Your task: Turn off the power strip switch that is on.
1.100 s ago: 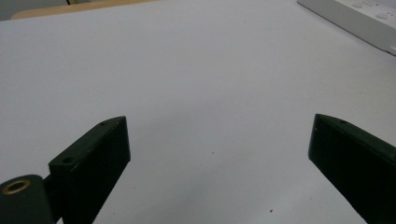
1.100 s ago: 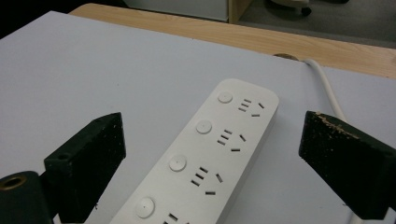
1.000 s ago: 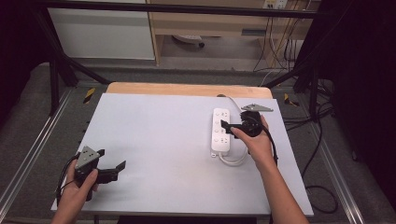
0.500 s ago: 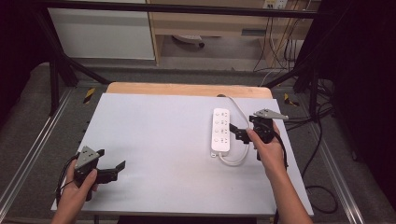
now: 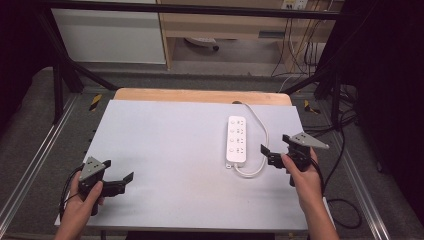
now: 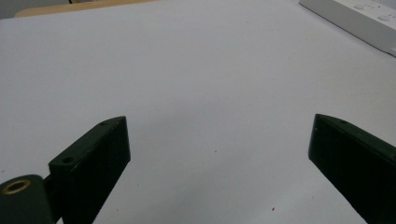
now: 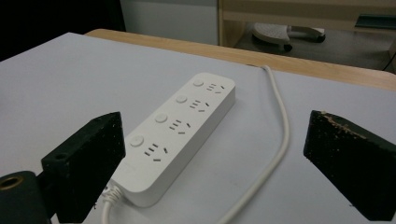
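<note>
Holding my right gripper (image 5: 266, 152) wide open and empty just beside the power strip (image 5: 237, 139) near the table's (image 5: 165, 135) right edge; left gripper (image 5: 126, 181) seemingly open too.

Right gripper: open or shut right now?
Open. The right gripper has its jaws spread wide with nothing between them, and the power strip lies just ahead, untouched.

Pale grey table (image 5: 175, 150); white power strip (image 5: 237, 139) and its cord (image 5: 263, 131) lying flat on it.

Grey floor (image 5: 45, 130), white cabinet (image 5: 110, 35), wooden shelving (image 5: 225, 25) behind.
</note>
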`<state>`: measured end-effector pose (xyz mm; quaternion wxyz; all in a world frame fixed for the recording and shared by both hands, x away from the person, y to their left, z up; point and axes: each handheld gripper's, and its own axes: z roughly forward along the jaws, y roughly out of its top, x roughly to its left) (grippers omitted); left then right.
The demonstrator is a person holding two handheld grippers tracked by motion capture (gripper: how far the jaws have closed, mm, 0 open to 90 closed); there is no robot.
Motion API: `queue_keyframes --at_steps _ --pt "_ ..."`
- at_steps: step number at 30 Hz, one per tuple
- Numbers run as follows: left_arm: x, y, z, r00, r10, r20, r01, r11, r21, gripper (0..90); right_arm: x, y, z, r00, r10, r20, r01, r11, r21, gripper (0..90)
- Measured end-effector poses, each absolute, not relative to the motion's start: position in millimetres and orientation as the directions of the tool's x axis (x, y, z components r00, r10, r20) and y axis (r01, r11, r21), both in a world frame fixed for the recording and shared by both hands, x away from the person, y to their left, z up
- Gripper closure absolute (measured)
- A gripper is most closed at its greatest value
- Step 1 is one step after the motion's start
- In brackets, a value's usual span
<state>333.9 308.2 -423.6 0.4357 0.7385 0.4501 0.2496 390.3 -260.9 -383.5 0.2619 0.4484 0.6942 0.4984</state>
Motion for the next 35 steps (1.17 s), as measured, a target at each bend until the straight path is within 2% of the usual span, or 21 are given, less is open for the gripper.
queue_keyframes --at_steps 8,16,25,35 --pt "333.3 310.6 -423.6 0.458 0.888 -0.033 0.452 -0.200 0.869 5.4 362.0 -282.1 -394.9 -0.455 0.887 0.077 0.327 0.086 0.941 6.5" --pt "332.9 311.3 -423.4 0.456 0.889 -0.036 0.453 -0.197 0.870 5.4 342.9 -292.2 -415.8 -0.457 0.885 0.085 0.345 0.088 0.935 5.7" --pt "332.6 311.6 -422.7 0.459 0.888 -0.035 0.450 -0.198 0.871 5.4 336.9 -284.1 -439.8 -0.482 0.872 0.090 0.380 0.116 0.918 5.3" --pt "332.5 310.8 -422.1 0.460 0.887 -0.035 0.445 -0.197 0.874 5.4 342.2 -261.5 -457.0 -0.540 0.840 0.059 0.440 0.222 0.870 4.5"
